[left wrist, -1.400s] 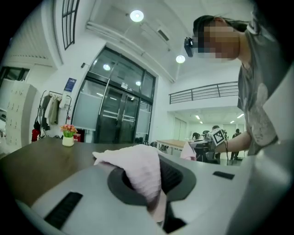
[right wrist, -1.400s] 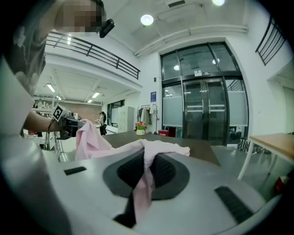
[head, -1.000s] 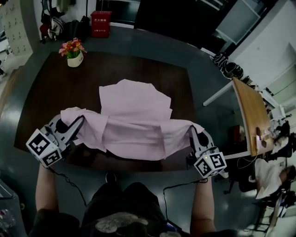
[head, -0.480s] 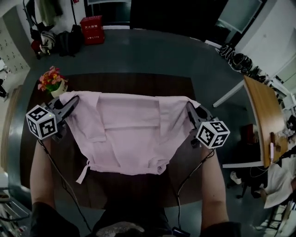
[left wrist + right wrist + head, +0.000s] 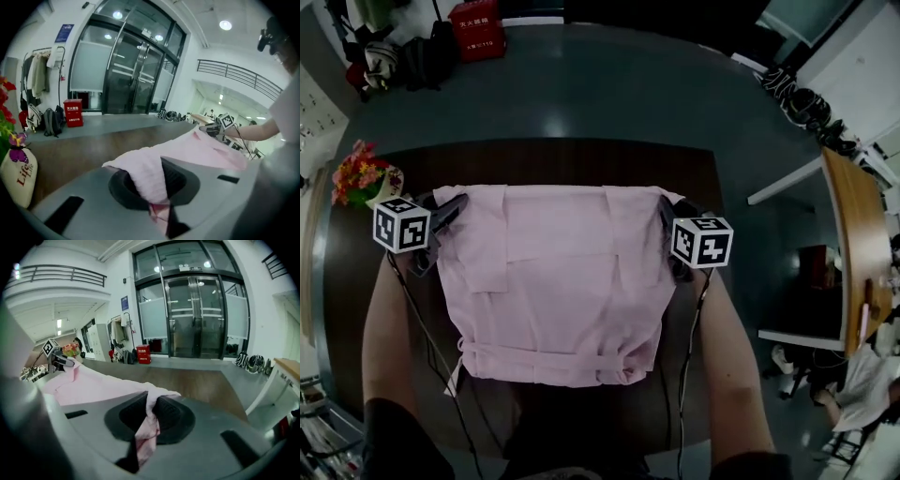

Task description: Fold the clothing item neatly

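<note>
A pale pink garment (image 5: 558, 281) hangs stretched between my two grippers above the dark wooden table (image 5: 534, 155), its lower hem with a tie band drooping toward me. My left gripper (image 5: 448, 208) is shut on the garment's upper left corner; pink cloth (image 5: 150, 176) is pinched between its jaws in the left gripper view. My right gripper (image 5: 670, 216) is shut on the upper right corner, with a fold of cloth (image 5: 149, 425) caught between its jaws in the right gripper view.
A white pot of red and pink flowers (image 5: 361, 180) stands at the table's left edge, close to my left gripper. A red box (image 5: 478, 28) and bags sit on the floor beyond. A second wooden table (image 5: 853, 234) stands to the right.
Both grippers have lifted the garment off the table and drawn closer together, so the cloth now hangs flat and squarer, with its hem lower than before.
</note>
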`<action>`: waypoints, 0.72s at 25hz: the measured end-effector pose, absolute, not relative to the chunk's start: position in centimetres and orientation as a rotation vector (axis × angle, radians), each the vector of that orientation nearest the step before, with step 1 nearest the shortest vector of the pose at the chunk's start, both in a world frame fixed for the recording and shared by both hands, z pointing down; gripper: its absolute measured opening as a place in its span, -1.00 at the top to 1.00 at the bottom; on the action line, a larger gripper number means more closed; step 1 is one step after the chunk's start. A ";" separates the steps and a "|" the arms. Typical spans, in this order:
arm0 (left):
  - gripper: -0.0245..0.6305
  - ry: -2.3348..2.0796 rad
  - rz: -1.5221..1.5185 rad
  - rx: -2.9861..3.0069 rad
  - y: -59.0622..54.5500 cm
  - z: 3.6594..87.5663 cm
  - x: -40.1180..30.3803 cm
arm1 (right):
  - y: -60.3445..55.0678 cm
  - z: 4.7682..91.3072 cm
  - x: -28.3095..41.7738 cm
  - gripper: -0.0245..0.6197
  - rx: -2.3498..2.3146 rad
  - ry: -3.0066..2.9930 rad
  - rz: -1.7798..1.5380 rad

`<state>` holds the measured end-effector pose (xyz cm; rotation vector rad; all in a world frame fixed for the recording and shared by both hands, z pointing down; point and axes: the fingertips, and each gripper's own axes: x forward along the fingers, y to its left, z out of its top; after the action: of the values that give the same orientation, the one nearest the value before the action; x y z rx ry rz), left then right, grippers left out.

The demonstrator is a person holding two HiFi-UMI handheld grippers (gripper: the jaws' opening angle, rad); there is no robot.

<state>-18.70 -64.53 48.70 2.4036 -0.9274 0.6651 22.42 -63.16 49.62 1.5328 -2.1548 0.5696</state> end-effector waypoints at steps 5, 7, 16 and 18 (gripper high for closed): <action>0.81 -0.802 0.914 2.395 -64.0 51.4 -18.2 | -63.9 52.2 22.7 0.79 1.460 -2.091 0.528; 0.76 -0.788 0.935 2.402 -63.5 51.7 -17.3 | -63.8 52.5 23.3 0.62 1.430 -2.086 0.491; 0.25 -0.958 0.926 2.412 -61.6 50.8 -20.2 | -61.3 51.5 24.0 0.04 1.466 -1.949 0.443; 0.25 -1.052 0.832 2.412 -60.7 50.0 -20.9 | -59.9 50.0 24.8 0.04 1.574 -1.941 0.441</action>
<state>-20.86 -60.75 50.04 2.4125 -1.0521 0.8316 24.78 -59.87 50.02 1.5743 -1.9413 0.4410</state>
